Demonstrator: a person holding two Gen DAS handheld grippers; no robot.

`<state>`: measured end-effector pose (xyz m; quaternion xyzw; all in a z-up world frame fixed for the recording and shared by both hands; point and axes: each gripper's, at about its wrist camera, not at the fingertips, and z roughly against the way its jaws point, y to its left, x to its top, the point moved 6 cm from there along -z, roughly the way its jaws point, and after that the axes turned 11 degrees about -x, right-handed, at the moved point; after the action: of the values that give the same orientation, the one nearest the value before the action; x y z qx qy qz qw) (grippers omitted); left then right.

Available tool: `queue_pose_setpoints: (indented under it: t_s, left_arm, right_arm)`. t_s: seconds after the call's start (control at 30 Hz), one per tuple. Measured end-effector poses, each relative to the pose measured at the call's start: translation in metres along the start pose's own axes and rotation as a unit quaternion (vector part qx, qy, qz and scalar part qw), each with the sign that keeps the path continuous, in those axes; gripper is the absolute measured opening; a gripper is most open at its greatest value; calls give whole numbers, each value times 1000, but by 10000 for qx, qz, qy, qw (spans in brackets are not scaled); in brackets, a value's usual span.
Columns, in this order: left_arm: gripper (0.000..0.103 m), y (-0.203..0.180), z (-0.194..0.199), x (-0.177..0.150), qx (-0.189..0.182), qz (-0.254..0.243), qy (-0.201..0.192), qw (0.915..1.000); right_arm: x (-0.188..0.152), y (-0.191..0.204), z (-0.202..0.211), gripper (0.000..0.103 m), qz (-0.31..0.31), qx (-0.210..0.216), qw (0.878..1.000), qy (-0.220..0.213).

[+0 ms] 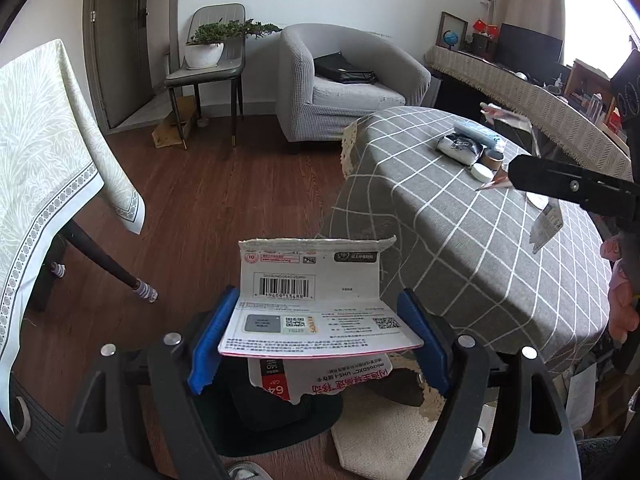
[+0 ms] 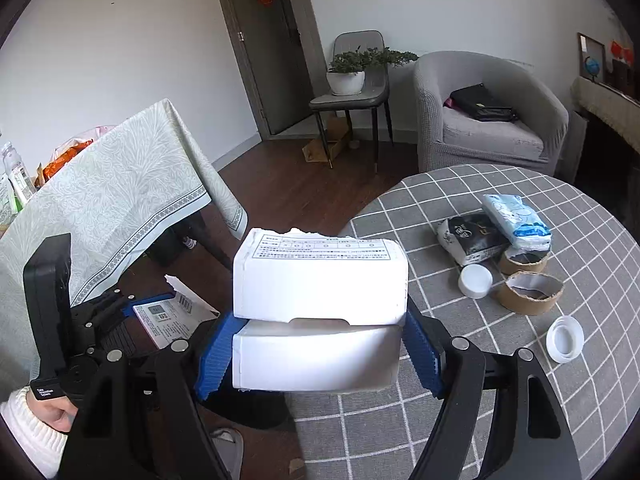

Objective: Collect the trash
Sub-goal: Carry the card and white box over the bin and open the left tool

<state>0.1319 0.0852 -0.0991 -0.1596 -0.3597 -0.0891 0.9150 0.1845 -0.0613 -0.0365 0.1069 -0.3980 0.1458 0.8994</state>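
Note:
My left gripper [image 1: 318, 344] is shut on a torn white card package with a barcode [image 1: 316, 304], held above the wooden floor left of the round table; it also shows in the right wrist view [image 2: 172, 312]. My right gripper [image 2: 320, 356] is shut on a torn white carton [image 2: 320, 312] at the table's left edge. On the grey checked tablecloth [image 2: 480, 400] lie a black-and-white packet [image 2: 472, 236], a blue tissue pack [image 2: 516, 220], two cardboard tape rings [image 2: 528, 292], a white cap [image 2: 475, 280] and a white lid [image 2: 565, 338].
A second table with a pale green cloth [image 2: 112, 200] stands at the left, with bottles and bags on it. A grey armchair [image 1: 344, 84] with a black bag, and a chair with a potted plant [image 1: 208, 44], stand behind. A cream mat [image 1: 384, 436] lies on the floor.

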Motion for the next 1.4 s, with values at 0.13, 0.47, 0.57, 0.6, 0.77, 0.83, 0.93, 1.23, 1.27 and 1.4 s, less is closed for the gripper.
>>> queue_pose_setpoints:
  t_s: [0.13, 0.47, 0.57, 0.6, 0.77, 0.83, 0.93, 1.23, 1.27, 1.4]
  left_arm:
    - [82, 27, -6, -12, 176, 133, 175, 9996]
    - [82, 83, -23, -50, 435, 327, 670, 9963]
    - [82, 95, -24, -61, 408, 496, 790, 9948]
    - [82, 98, -25, -64, 413, 515, 819, 9944]
    - [82, 110, -32, -78, 367, 612, 984, 9926]
    - [82, 114, -35, -85, 358, 665, 1051, 9916]
    - [82, 118, -41, -95, 307, 700, 1235, 9894]
    - [91, 127, -35, -99, 316, 723, 1232, 9892]
    - [91, 128, -32, -97, 304, 732, 1184, 9898]
    - [91, 133, -21, -92, 322, 800, 1002, 9912]
  right_arm:
    - [6, 24, -6, 76, 102, 180, 9998, -19]
    - [6, 85, -43, 77, 404, 490, 9977, 218]
    - [2, 100, -55, 77, 497, 514, 9969, 325]
    - [0, 104, -59, 77, 520, 535, 9965, 364]
    - [-7, 125, -80, 76, 645, 552, 9947, 574]
    - [-11, 132, -87, 77, 705, 552, 9939, 648]
    - [-14, 143, -96, 77, 793, 559, 9925, 741]
    - [-28, 156, -123, 76, 922, 466, 9891, 1046]
    - [-30, 155, -126, 76, 919, 440, 9888, 1090]
    - [-39, 152, -140, 76, 872, 336, 9875, 1268]
